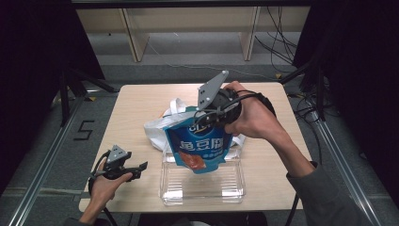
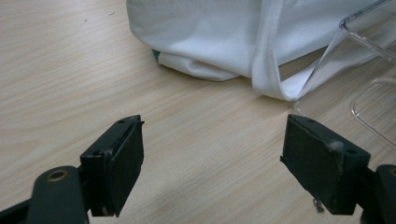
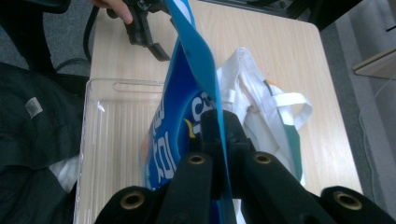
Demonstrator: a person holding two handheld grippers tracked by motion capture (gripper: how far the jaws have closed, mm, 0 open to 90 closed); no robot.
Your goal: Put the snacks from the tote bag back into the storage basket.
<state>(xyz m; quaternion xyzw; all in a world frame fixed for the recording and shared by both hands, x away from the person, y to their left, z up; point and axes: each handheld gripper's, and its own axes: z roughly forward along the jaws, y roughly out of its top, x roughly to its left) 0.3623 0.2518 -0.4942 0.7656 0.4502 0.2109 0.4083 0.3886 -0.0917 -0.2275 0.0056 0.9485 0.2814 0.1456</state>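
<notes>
Blue snack pouch (image 1: pixel 200 149) hangs pinched by its top edge between the pressed-together jaws of the right gripper (image 3: pixel 219 135), held in the air above the clear plastic tray (image 1: pixel 202 188) and in front of the white cloth bag (image 1: pixel 162 127). It looks light, thin and floppy, its film likely slick, so the flat sealed rim seems the safest hold. Off to the side, the left gripper (image 2: pixel 212 154) hovers low over the wooden table (image 1: pixel 136 103), jaws spread, holding nothing.
</notes>
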